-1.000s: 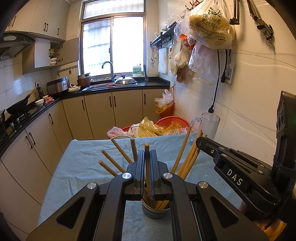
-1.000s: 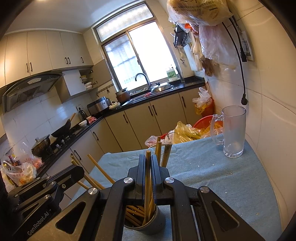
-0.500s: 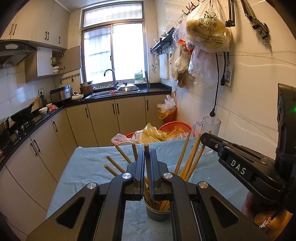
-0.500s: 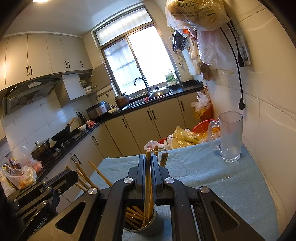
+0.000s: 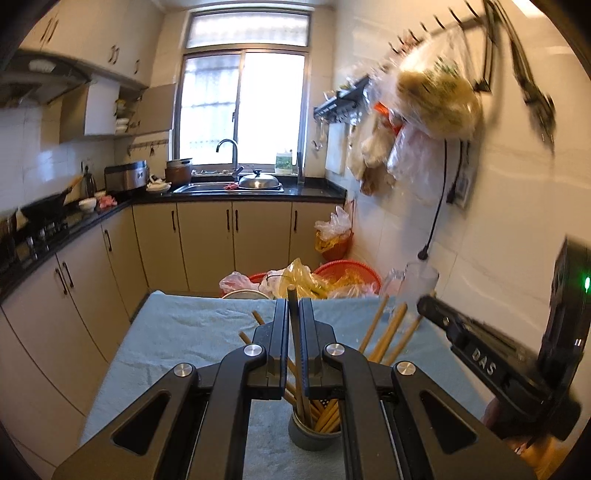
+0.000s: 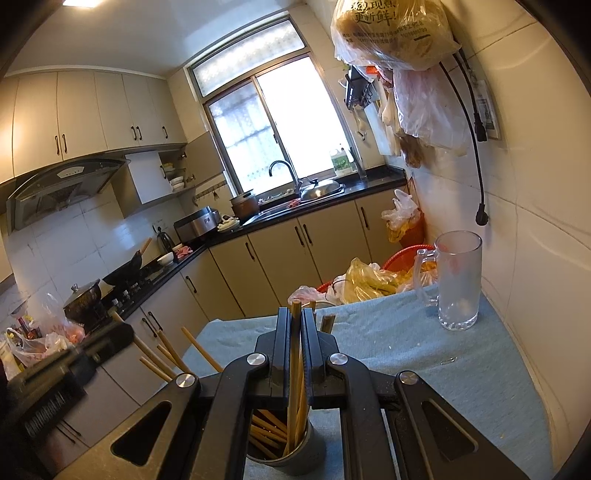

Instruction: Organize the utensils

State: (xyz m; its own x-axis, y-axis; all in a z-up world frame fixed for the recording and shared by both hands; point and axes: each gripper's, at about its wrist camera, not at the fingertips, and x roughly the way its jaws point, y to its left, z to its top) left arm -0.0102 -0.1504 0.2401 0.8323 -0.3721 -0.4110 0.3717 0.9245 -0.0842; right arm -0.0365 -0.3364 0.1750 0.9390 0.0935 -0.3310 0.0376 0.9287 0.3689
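A small metal cup (image 5: 314, 437) full of wooden chopsticks (image 5: 388, 334) stands on the blue-cloth table (image 5: 192, 332); the cup also shows in the right wrist view (image 6: 291, 458). My left gripper (image 5: 294, 314) is shut on one dark chopstick (image 5: 293, 325) that stands upright with its lower end in the cup. My right gripper (image 6: 295, 325) is shut on a light chopstick (image 6: 295, 354), also upright over the cup. The right gripper shows at the right of the left wrist view (image 5: 480, 354). The left gripper shows at the left of the right wrist view (image 6: 70, 369).
A glass mug (image 6: 458, 280) stands at the table's far right by the tiled wall. Red baskets with plastic bags (image 5: 332, 277) sit beyond the far edge. Bags hang on the wall (image 6: 399, 33) above. Kitchen cabinets and sink (image 5: 229, 188) lie behind.
Both grippers have risen, each lifting its chopstick higher in the cup. The left view has tilted upward and is blurred with motion.
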